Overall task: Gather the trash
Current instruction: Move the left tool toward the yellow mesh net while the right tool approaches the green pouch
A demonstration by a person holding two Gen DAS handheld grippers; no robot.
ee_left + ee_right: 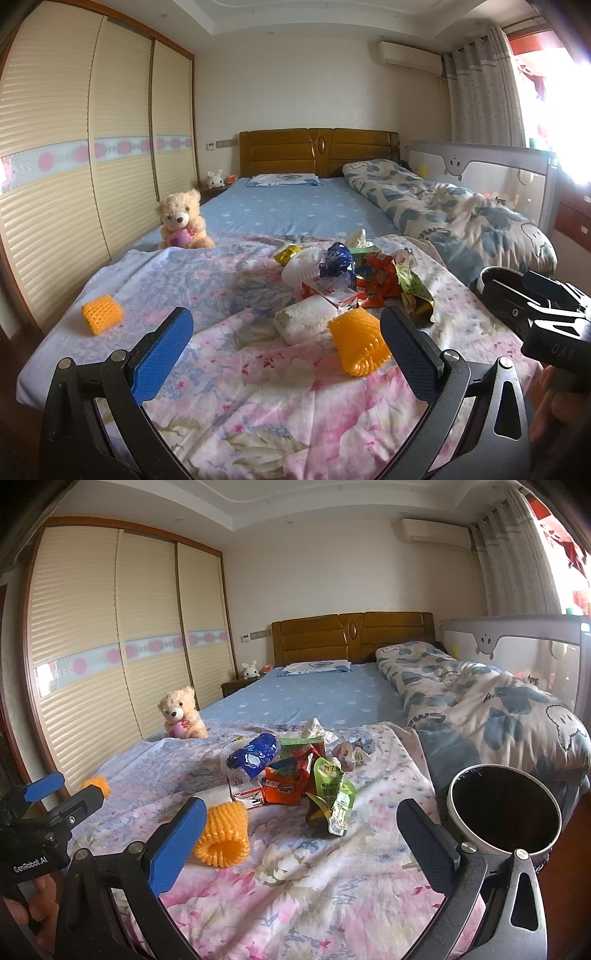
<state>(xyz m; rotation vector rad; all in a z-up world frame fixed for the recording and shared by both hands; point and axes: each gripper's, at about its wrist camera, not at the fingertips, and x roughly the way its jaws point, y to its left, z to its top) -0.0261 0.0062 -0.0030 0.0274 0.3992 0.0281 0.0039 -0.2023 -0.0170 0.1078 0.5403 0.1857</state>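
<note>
Both grippers hover above the foot of a bed [295,206] covered by a floral quilt [258,398]. The left gripper [286,341] has its jaws spread wide with nothing between them, and the right gripper [301,834] likewise holds its jaws wide apart and empty.

The trash lies in a loose heap [347,277] on the quilt, ahead of both grippers. In it are a crumpled blue wrapper [255,755], an orange-red packet [282,784], a green pouch [332,794] standing crookedly at the near edge, a small red and white carton [328,295] and a wad of white tissue [314,729] at the far side. A white lump of foam [304,321] sits just in front of the heap, and an orange foam net [358,341] (the ribbed sleeve kind) lies touching it, nearest the grippers. A second orange foam net [102,314] lies well apart to the left, near the quilt's edge.

A round bin [504,812] with a dark inside stands at the right of the bed's foot. A teddy bear [183,219] sits upright beyond the quilt on the left side, near the wardrobe [74,166].
</note>
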